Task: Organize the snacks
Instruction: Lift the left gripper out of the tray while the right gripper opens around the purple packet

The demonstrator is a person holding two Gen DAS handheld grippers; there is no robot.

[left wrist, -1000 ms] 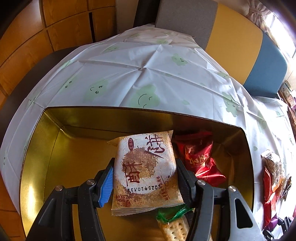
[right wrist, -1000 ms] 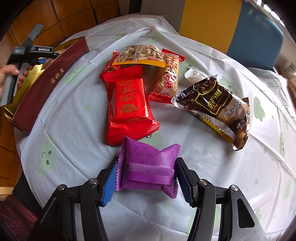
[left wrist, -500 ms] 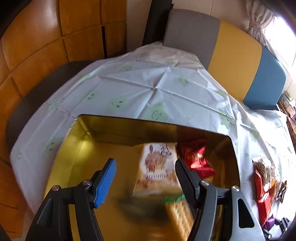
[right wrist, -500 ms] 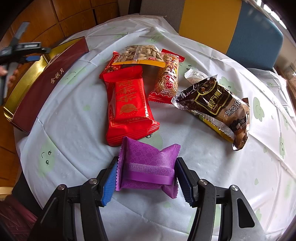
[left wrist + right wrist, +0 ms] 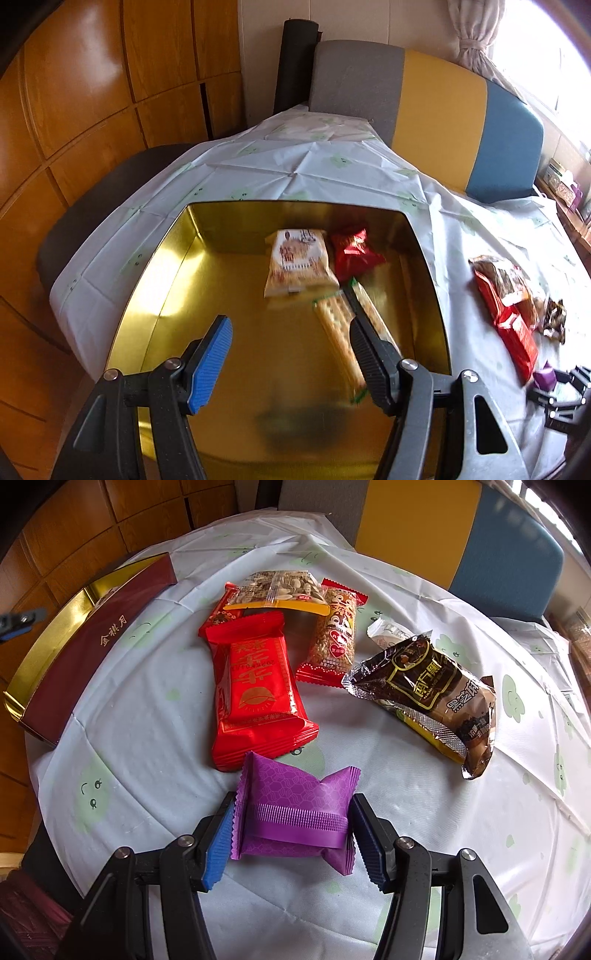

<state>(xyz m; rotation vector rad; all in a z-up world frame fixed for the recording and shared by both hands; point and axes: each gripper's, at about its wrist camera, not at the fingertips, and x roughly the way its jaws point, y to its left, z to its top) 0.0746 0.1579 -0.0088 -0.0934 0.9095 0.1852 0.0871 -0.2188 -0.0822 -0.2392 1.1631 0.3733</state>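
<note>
On the clothed worktop [image 5: 147, 709], the left tool [image 5: 290, 349], now spread empty, has risen above the gold tin [image 5: 166, 280], while the right tool [image 5: 291, 836] still clamps the purple packet [image 5: 295, 805].

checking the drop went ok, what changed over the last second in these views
The left gripper let go of the beige pastry packet, which now lies in the gold tin beside the red packet, then drew back and up, jaws open. The right gripper stays around the purple packet; the table snacks have not moved.
</note>
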